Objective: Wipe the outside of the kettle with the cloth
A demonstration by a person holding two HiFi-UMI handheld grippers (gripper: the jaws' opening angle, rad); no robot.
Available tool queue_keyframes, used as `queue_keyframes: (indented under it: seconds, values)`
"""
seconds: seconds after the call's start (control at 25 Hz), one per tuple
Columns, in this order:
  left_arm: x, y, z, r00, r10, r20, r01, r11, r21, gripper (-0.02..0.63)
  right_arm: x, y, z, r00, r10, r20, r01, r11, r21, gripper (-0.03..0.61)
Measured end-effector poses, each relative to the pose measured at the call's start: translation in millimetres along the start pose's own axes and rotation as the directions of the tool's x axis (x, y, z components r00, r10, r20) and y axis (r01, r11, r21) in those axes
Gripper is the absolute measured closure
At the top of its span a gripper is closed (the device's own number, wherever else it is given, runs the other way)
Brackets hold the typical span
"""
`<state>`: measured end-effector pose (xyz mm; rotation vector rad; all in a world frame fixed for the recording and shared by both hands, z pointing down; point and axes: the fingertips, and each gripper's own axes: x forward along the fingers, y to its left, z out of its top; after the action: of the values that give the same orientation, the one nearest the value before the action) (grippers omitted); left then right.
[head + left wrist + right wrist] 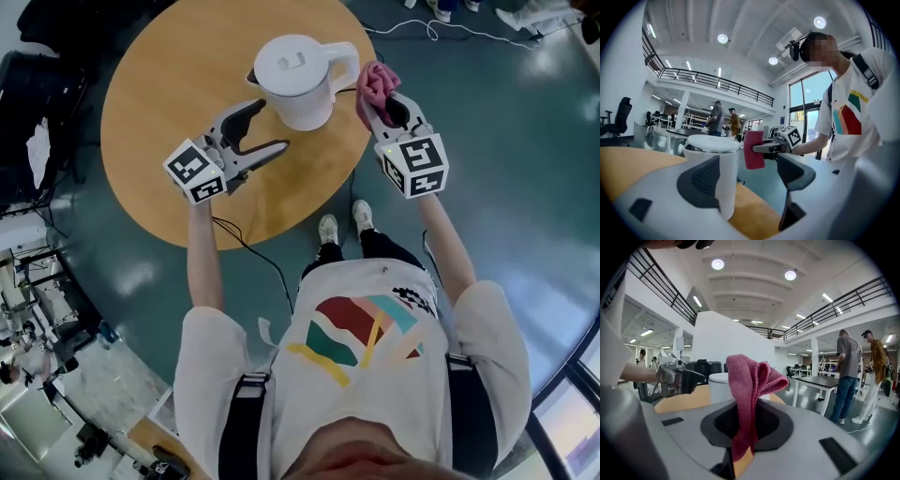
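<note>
Two grippers flank the white kettle point(298, 80) on a round wooden table point(159, 112), which stands on a glossy teal floor point(497, 141) in an open hall with a railed mezzanine point(717, 84). The left gripper point(270, 126) has its fingers apart, with the kettle just ahead of their tips. The right gripper point(386, 111) has its fingers clamped on the pink cloth point(372, 84), with the kettle just beside them.

A round table point(159, 103) with a plain light-wood top stands on a glossy dark teal floor point(487, 141). On the table stands one thing, a white kettle point(298, 89), upright with its lid on, in the right half and close to the right edge. Its handle faces right, toward that edge. On the floor, a pair of light shoes point(342, 225) stands just off the table's near right rim, and a white cable point(427, 28) lies far right.
</note>
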<state>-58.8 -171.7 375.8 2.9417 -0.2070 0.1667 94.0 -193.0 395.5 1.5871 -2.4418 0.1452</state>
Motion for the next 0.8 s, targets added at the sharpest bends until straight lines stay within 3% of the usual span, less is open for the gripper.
queue_keyframes:
  seconds: [0.16,0.36,0.56,0.8]
  values:
    - [-19,-3,4,0.999,0.032,0.023,-0.032,0.999,0.005,0.196,-11,52,12,0.998,0.032,0.048,-0.034,0.998,0.046,0.531]
    - [-62,-10,-6,0.993,0.099,0.057,-0.097,0.995,-0.033,0.196,14,124,22,0.995,0.075,0.063,-0.075,0.997,0.002,0.532]
    - [-112,-4,-26,0.973,0.21,0.098,-0.203,0.976,-0.074,0.196,66,172,26,0.999,0.019,0.03,-0.017,0.999,-0.051,0.531]
    - [-155,-3,-51,0.948,0.301,0.103,-0.287,0.949,-0.134,0.196,110,180,11,0.996,-0.069,-0.054,0.066,0.997,-0.045,0.531]
